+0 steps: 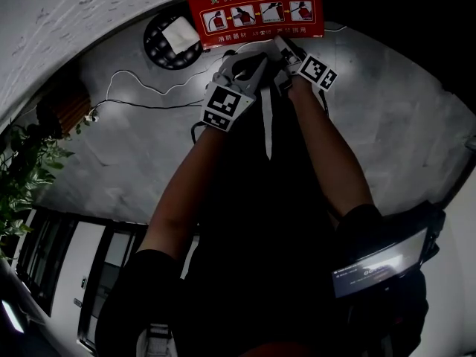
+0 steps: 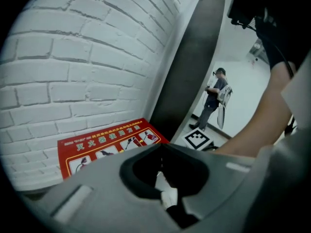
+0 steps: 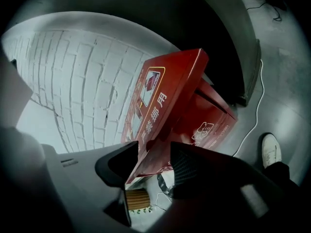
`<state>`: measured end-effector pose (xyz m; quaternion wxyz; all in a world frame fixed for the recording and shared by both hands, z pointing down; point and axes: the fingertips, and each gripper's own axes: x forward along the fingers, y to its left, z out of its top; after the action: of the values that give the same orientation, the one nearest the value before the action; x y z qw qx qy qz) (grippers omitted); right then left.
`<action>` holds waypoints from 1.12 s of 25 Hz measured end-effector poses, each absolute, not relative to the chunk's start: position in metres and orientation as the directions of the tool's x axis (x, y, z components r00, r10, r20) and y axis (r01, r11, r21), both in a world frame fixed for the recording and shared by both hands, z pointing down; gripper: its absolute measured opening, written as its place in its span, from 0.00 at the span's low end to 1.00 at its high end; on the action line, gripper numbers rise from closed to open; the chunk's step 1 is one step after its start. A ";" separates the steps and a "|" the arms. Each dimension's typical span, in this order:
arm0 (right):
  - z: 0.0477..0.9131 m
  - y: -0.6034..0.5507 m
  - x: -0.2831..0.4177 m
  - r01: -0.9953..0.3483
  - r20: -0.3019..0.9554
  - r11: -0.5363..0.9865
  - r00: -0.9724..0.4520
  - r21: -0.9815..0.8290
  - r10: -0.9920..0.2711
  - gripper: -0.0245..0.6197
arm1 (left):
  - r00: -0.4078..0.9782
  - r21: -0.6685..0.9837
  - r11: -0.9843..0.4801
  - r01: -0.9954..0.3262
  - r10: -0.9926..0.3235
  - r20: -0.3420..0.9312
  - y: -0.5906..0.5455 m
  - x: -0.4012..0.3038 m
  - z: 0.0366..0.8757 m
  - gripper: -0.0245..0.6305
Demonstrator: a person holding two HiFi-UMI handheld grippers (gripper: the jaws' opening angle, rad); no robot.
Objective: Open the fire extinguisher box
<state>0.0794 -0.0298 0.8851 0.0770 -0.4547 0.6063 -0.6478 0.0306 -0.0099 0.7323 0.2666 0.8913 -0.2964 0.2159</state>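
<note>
The red fire extinguisher box (image 1: 255, 12) stands on the floor against a white brick wall, with a picture label on its lid. In the right gripper view the lid (image 3: 165, 93) stands tilted up off the box body (image 3: 211, 123), a dark gap between them. My right gripper (image 3: 154, 152) is open, its jaws on either side of the lid's lower edge, and the pads do not press on it. My left gripper (image 2: 160, 147) hangs just in front of the lid (image 2: 104, 144) with its jaw tips together and nothing seen between them. In the head view both grippers, left (image 1: 249, 69) and right (image 1: 286, 50), sit at the box's front edge.
A round black bin (image 1: 169, 39) with white paper stands left of the box. A white cable (image 1: 137, 88) runs over the grey floor. A potted plant (image 1: 22, 169) is at the far left. Right of the box rises a dark pillar (image 2: 189, 67); a person (image 2: 215, 101) stands far behind it.
</note>
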 end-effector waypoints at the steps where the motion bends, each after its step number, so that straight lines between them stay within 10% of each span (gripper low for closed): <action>1: 0.886 -0.031 0.080 -0.453 0.498 -0.255 -0.572 -0.854 -0.652 0.35 | 0.731 0.349 -0.680 -0.644 -0.414 0.542 -0.009 0.030 0.733 0.04; 28: 0.756 -0.068 0.083 -0.345 0.363 -0.192 -0.545 -0.919 -0.756 0.21 | 0.739 0.266 -0.724 -0.636 -0.474 0.479 -0.040 0.012 0.637 0.04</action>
<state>0.0833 -0.0676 0.7556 0.1632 -0.4481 0.6142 -0.6287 0.0121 -0.0402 0.6372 0.2110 0.9083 -0.3055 0.1925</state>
